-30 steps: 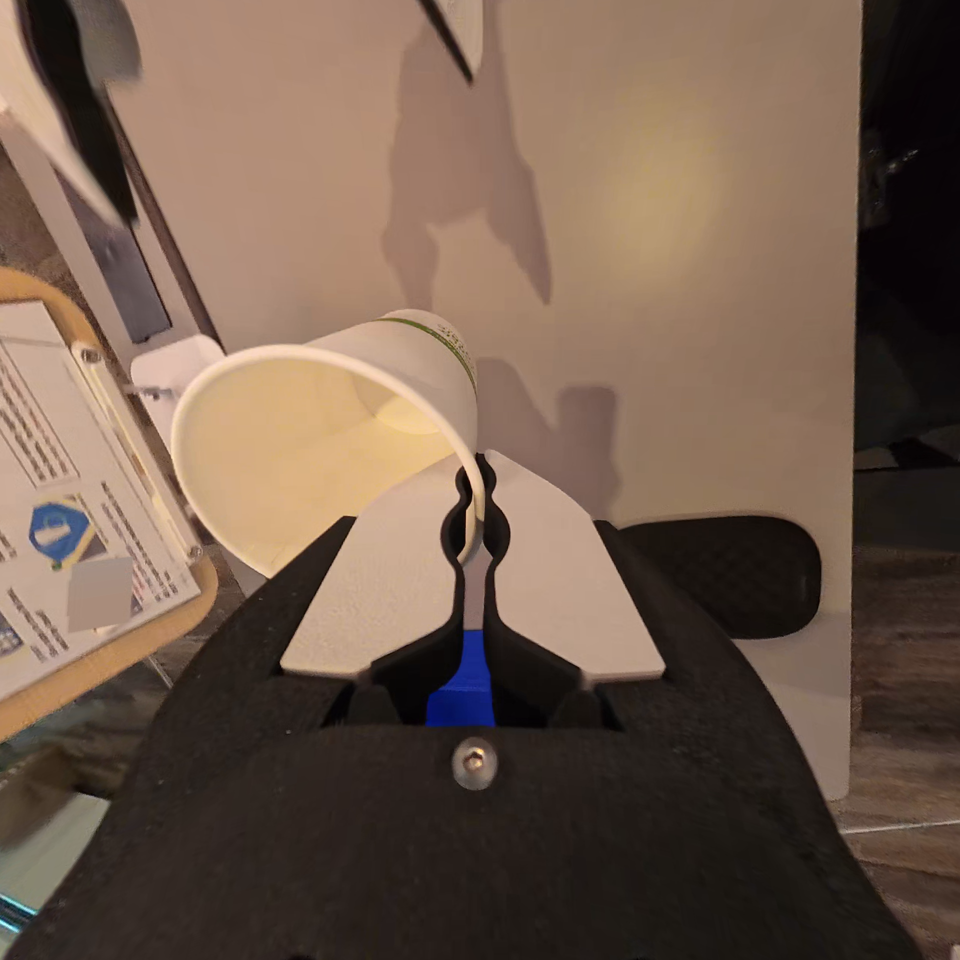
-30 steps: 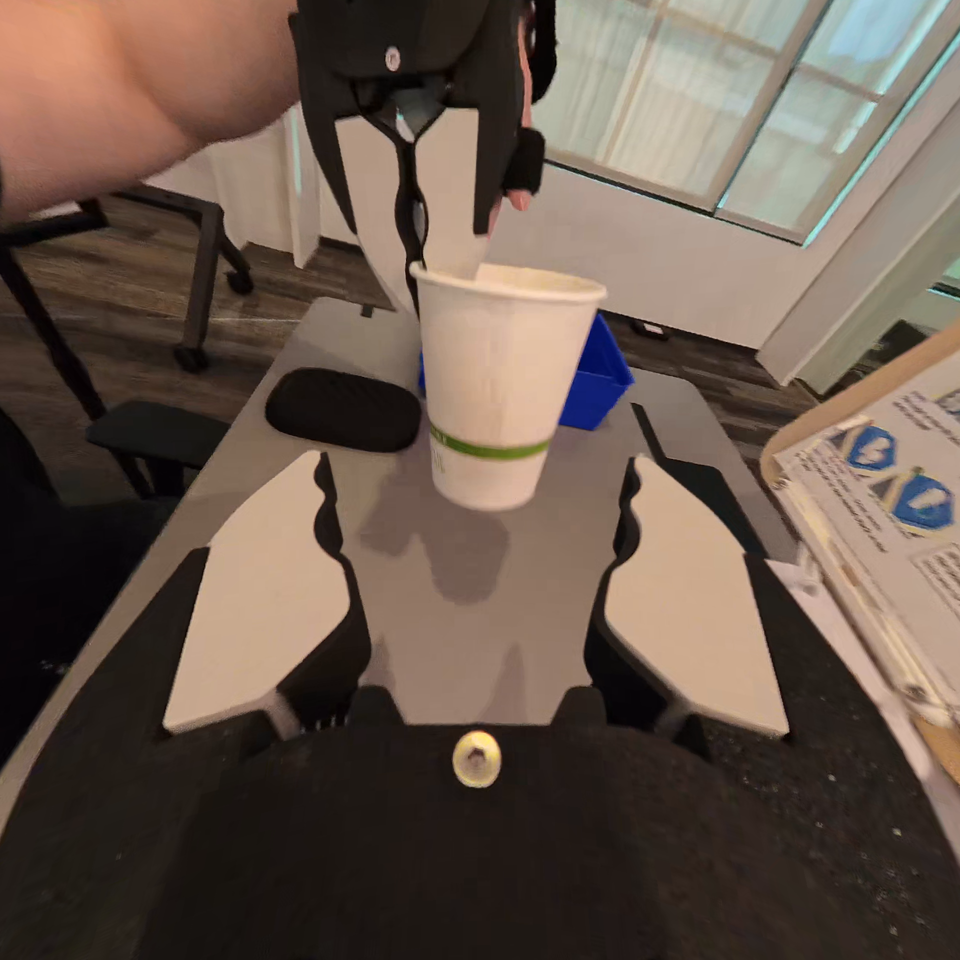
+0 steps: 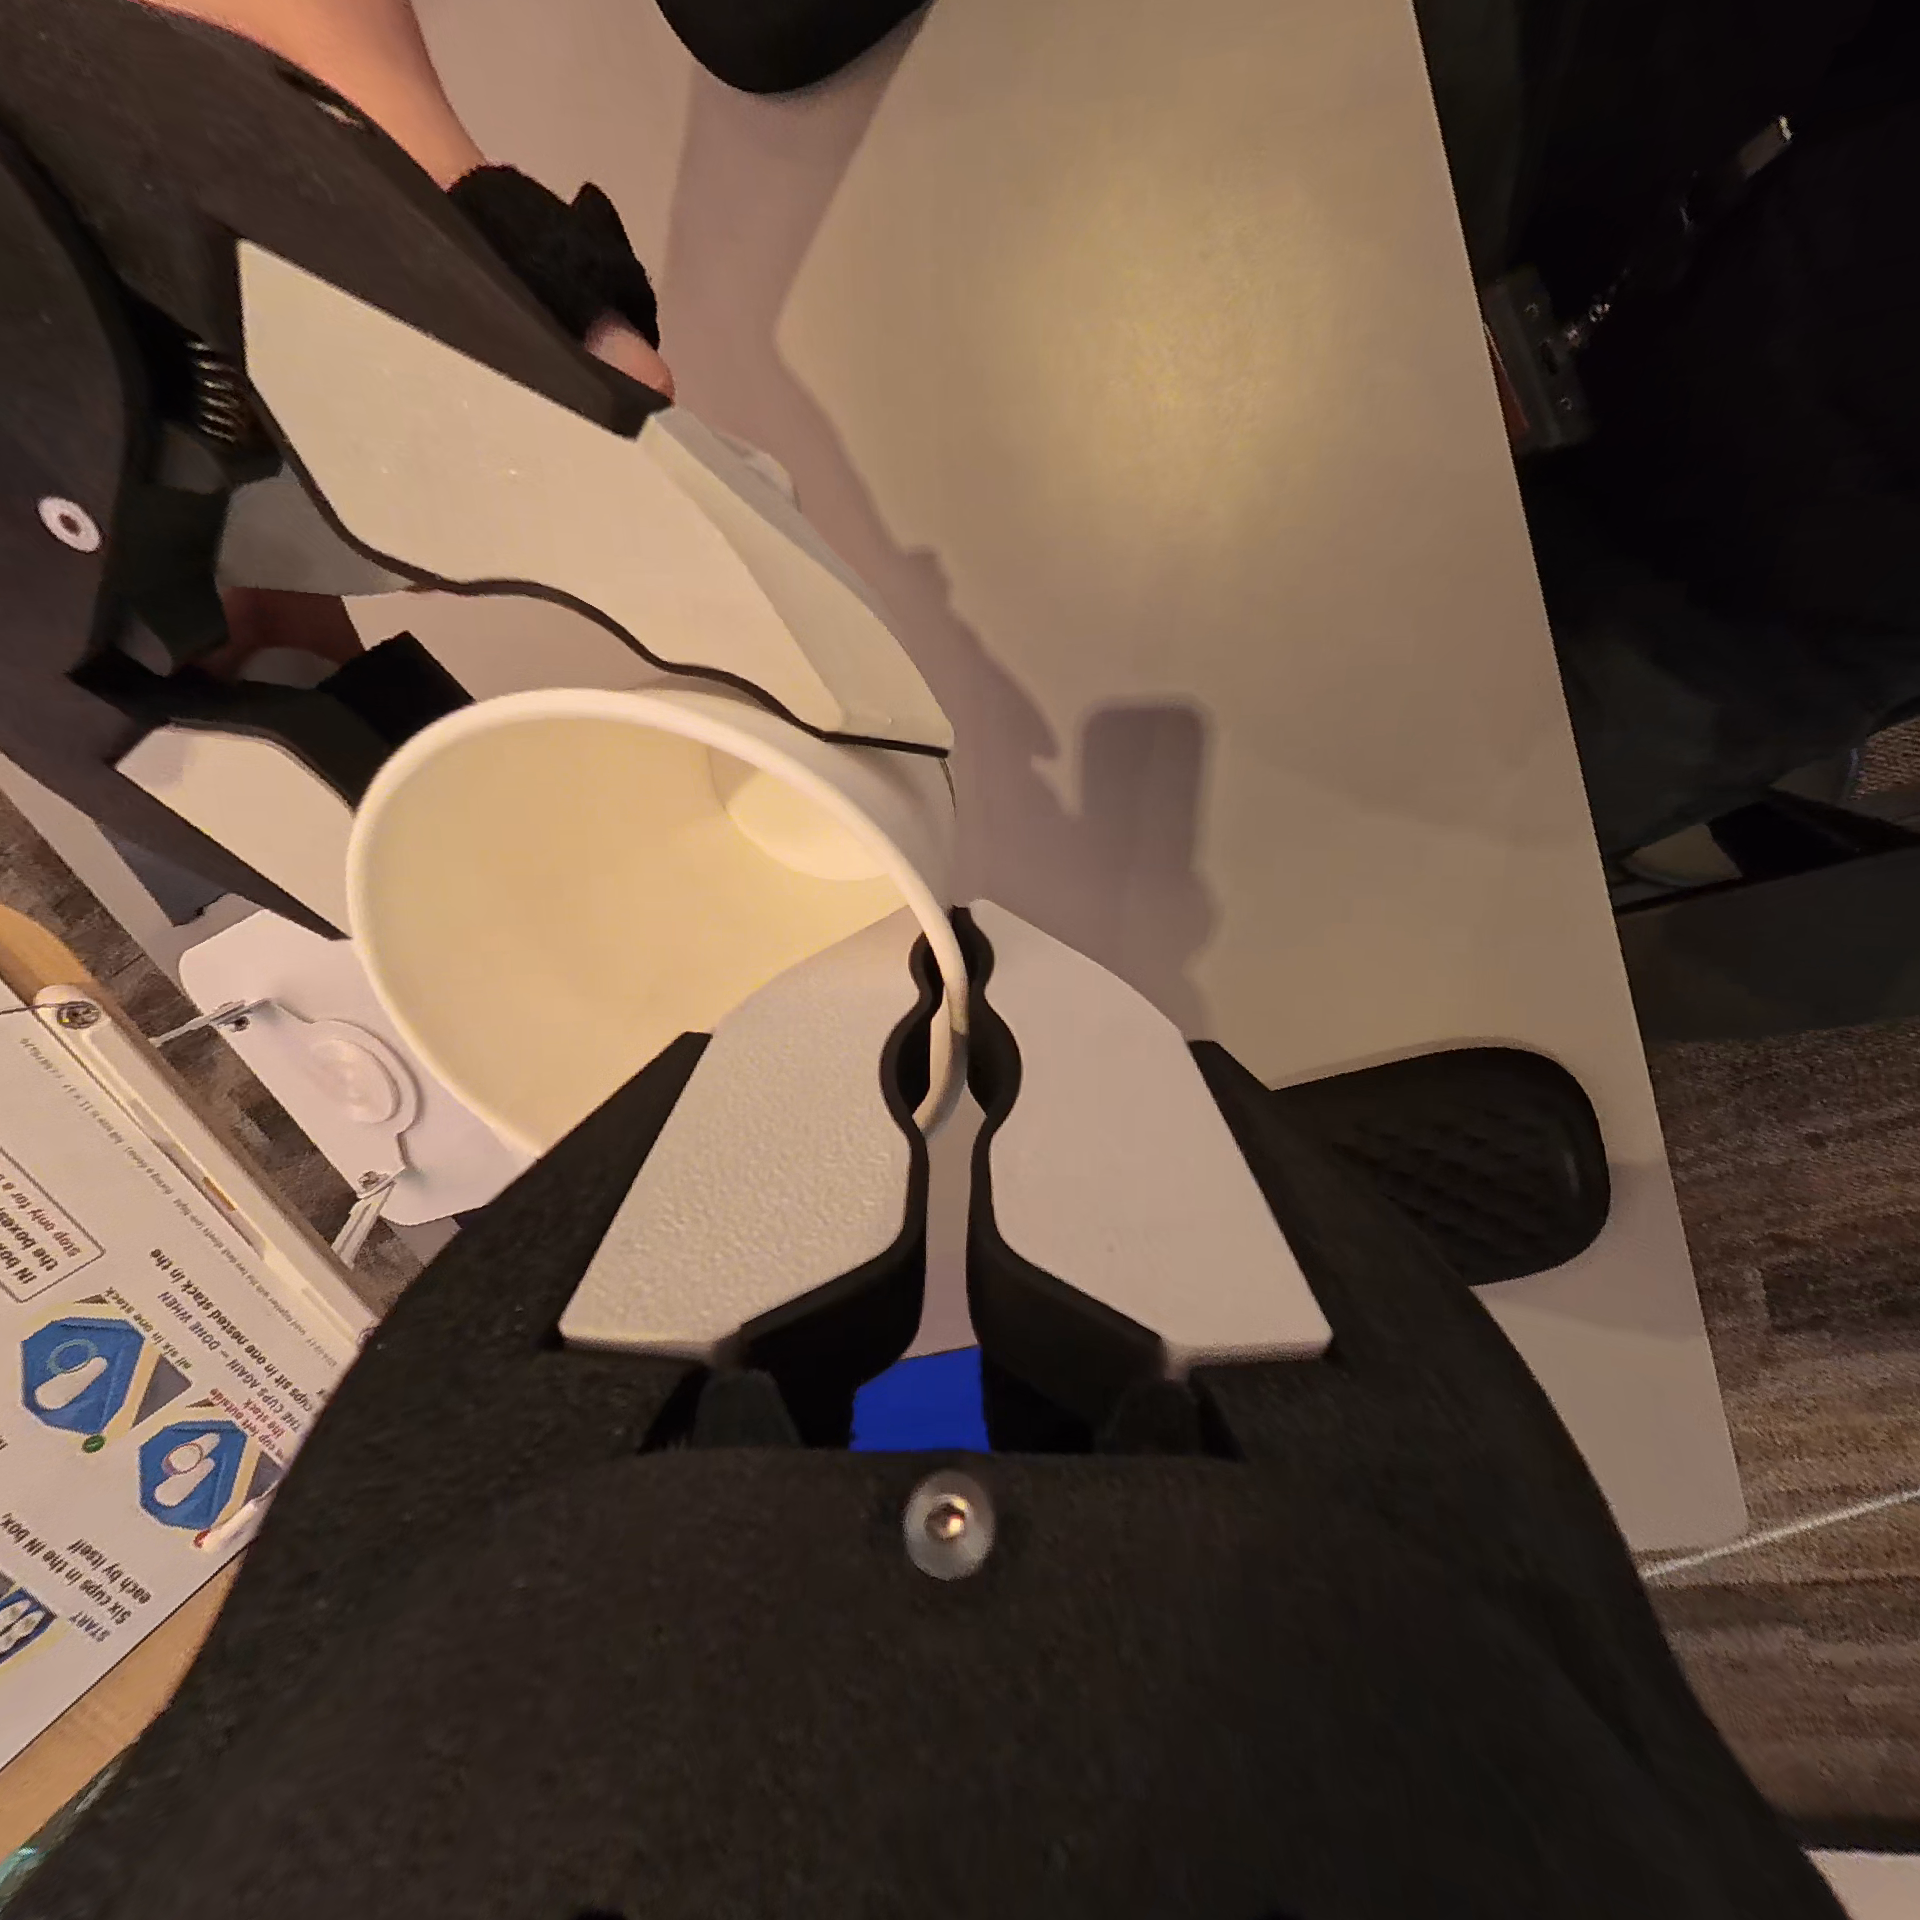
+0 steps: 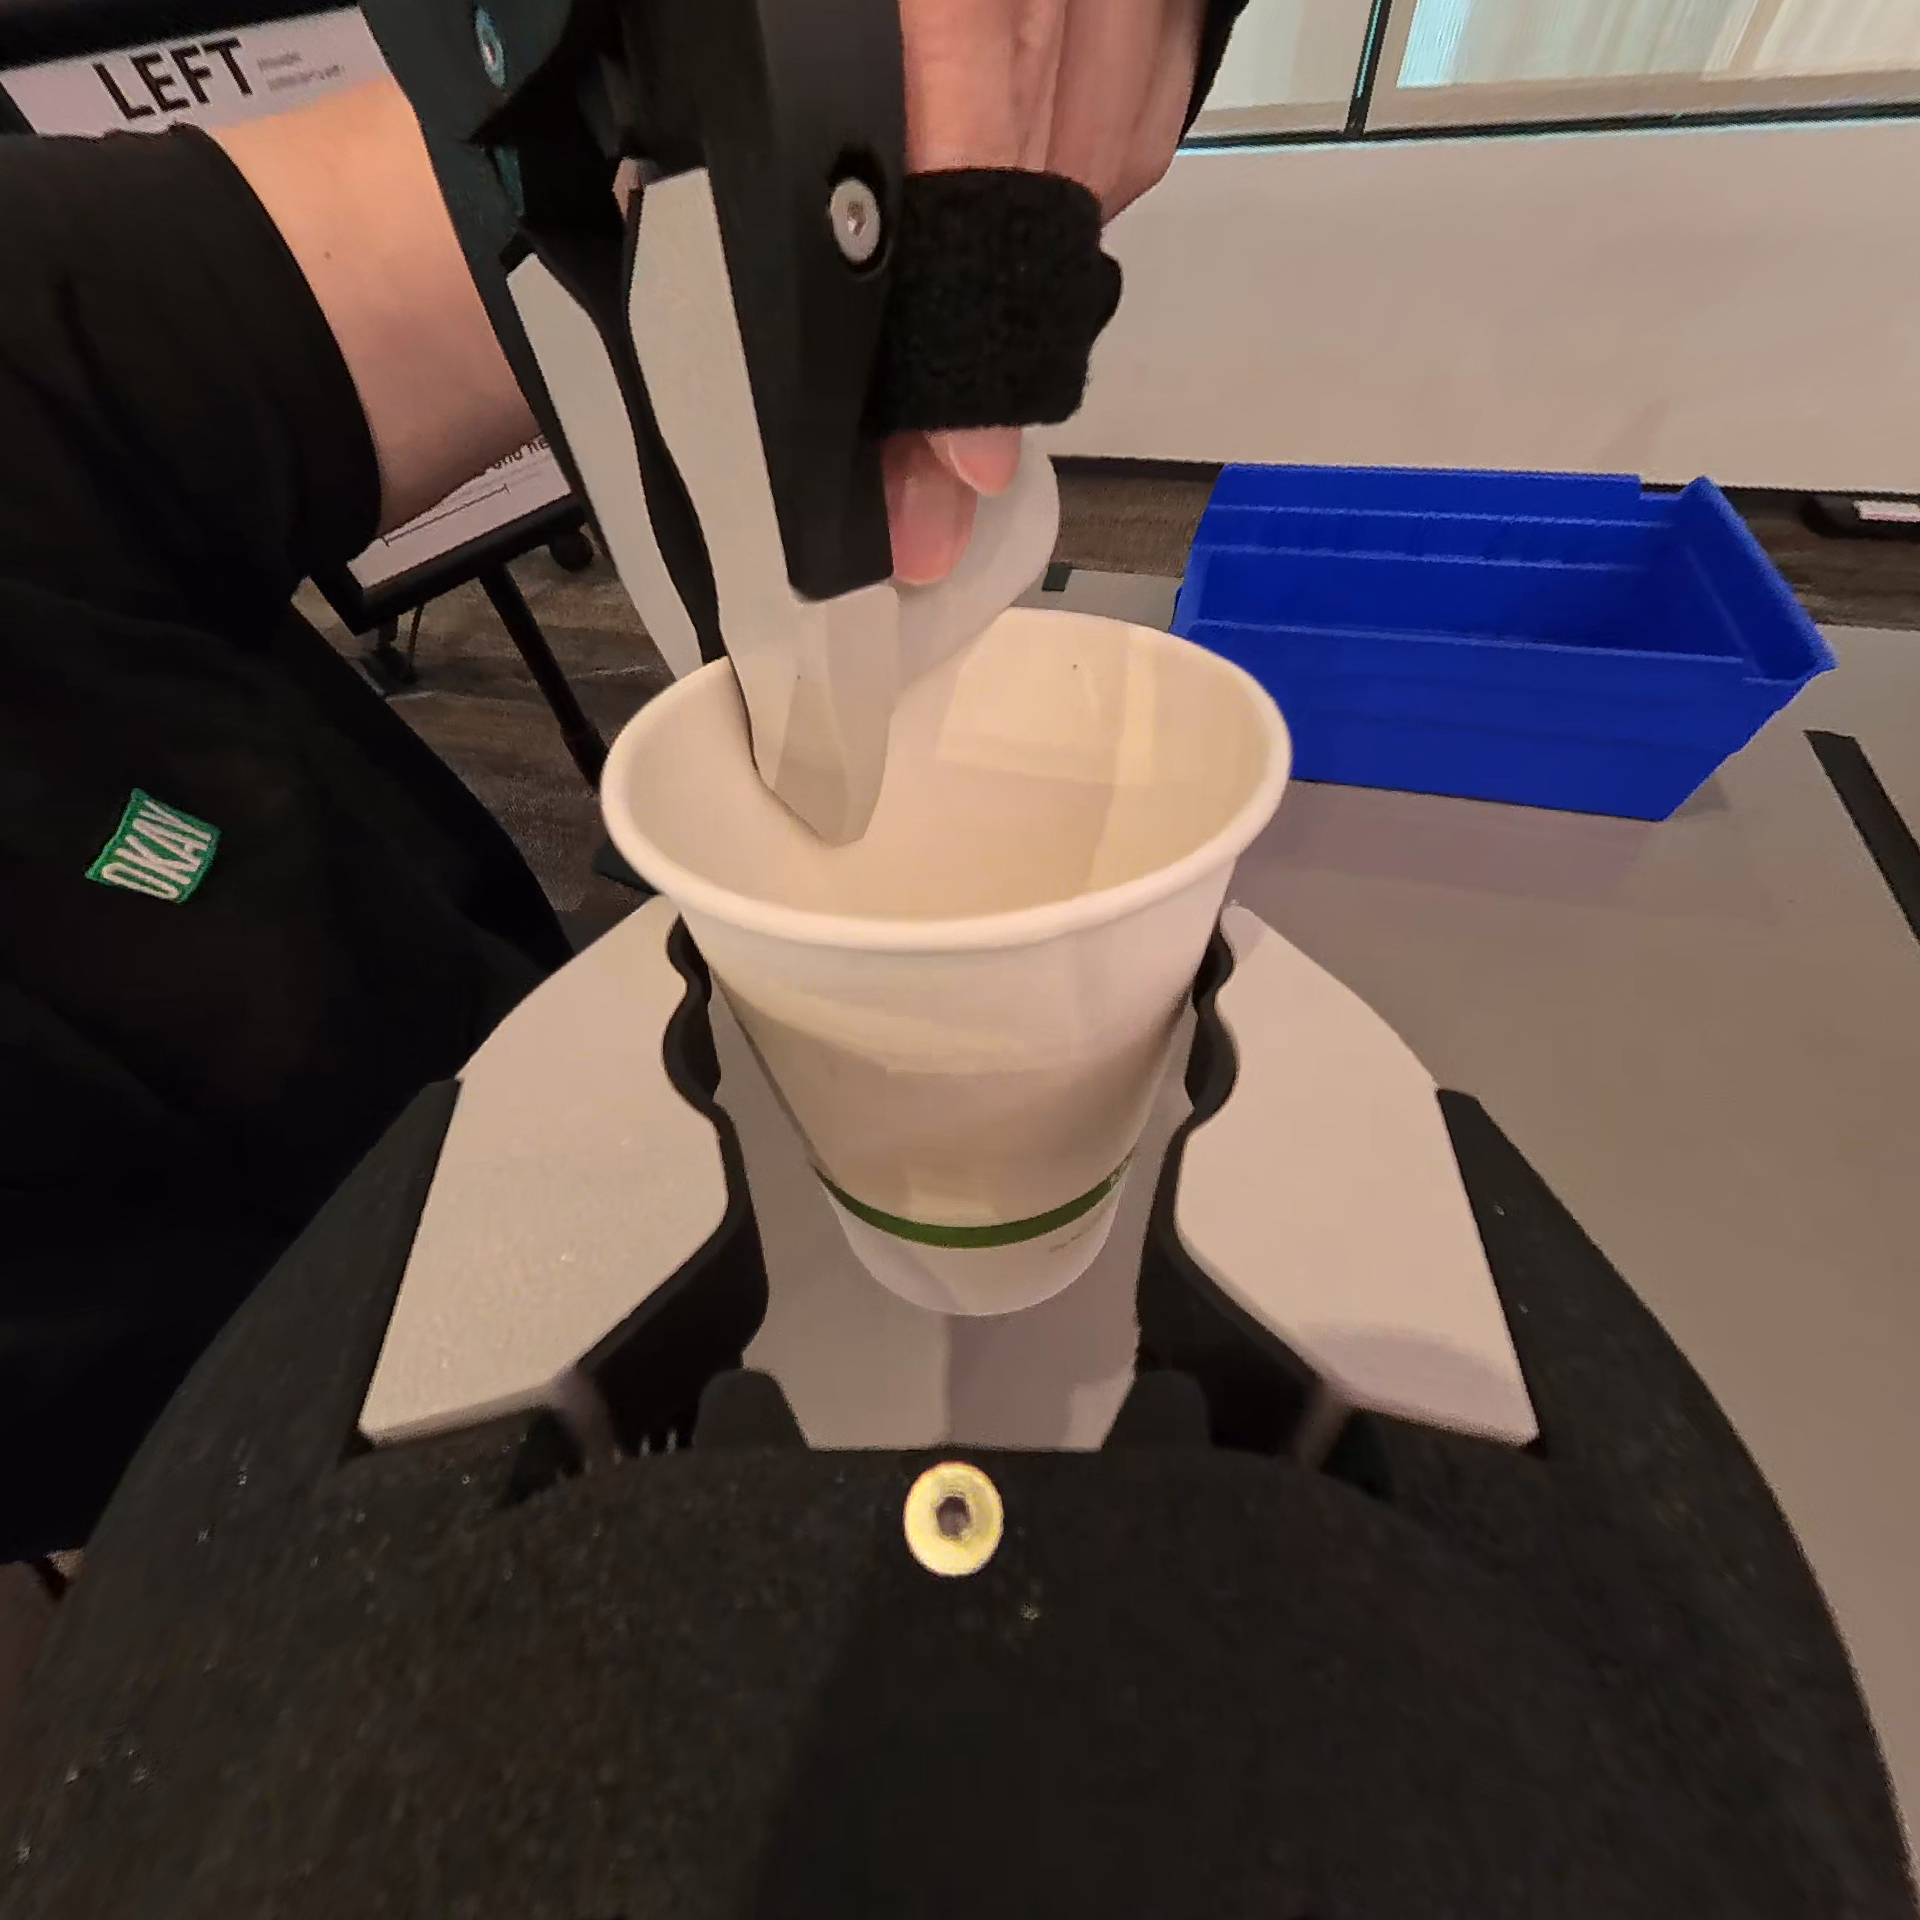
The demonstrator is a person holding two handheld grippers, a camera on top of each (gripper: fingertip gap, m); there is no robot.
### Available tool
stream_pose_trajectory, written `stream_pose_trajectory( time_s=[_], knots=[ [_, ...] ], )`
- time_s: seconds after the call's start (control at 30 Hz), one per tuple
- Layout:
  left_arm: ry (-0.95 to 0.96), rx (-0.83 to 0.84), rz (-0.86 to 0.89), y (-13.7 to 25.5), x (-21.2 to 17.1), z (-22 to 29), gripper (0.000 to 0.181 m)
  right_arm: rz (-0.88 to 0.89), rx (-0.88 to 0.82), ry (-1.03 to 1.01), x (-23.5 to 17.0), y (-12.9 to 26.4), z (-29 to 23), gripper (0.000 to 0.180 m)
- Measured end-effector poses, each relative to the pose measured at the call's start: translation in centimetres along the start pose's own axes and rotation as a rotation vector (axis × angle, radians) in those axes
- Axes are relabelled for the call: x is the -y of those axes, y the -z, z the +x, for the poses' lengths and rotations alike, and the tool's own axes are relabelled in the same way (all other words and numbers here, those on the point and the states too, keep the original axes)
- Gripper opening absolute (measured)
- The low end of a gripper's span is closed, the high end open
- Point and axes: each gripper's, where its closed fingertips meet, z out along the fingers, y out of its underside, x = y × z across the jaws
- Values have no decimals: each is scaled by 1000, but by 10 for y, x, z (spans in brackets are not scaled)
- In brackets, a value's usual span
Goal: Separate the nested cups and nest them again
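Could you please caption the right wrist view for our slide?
Left gripper pinches the paper cup rim while right gripper fingers flank it.

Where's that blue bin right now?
In the right wrist view the blue bin sits on the grey table at the far right, behind and to the right of the paper cup.

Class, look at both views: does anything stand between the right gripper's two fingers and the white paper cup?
Nothing visible does. The right gripper brackets the white paper cup; the left gripper only pinches its rim.
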Motion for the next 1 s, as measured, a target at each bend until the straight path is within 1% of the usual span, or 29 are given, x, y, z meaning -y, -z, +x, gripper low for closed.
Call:
stream_pose_trajectory(
  time_s=[0.1, 0.2, 0.27, 0.3, 0.4, 0.5, 0.57, 0.63, 0.73, 0.77, 0.8, 0.87, 0.9, 0.97, 1.0],
  knots=[
    [13, -7, -9, -2, -1, 0, 3, -22, -1, 6, -3, -1, 0, 87],
    [53, 49, 44, 3, 6, -10, 26, -22, -11, 7, -3, -1, 2, 87],
    [69, 107, 70, 9, 8, -19, 44, -21, -12, 1, -3, -1, 4, 87],
    [73, 122, 74, 12, 8, -21, 46, -23, -17, -1, -4, 0, 5, 87],
    [86, 159, 83, 20, 4, -24, 47, -15, -29, -14, -6, 3, 11, 87],
    [121, 240, 96, 32, -5, -32, 48, -29, -94, -40, -17, 14, 31, 87],
    [166, 307, 121, 41, -13, -38, 47, -47, -156, -71, -28, 27, 49, 87],
    [218, 358, 141, 50, -25, -40, 46, -39, -223, -109, -34, 49, 65, 87],
    [300, 410, 192, 56, -42, -34, 46, -6, -334, -114, -28, 101, 73, 87],
    [320, 427, 208, 57, -47, -31, 46, 22, -393, -93, -20, 125, 71, 87],
    [339, 447, 222, 57, -53, -28, 46, 50, -492, -69, -13, 154, 72, 87],
    [388, 500, 237, 58, -65, -25, 46, 73, -810, -18, -9, 232, 75, 88],
    [415, 518, 250, 57, -70, -23, 46, 109, -1010, 8, -7, 280, 74, 88],
    [477, 541, 272, 53, -80, -20, 47, 206, -1429, 51, -13, 384, 54, 88],
    [496, 544, 277, 50, -84, -18, 48, 269, -1593, 84, -20, 428, 37, 88]
  ],
)
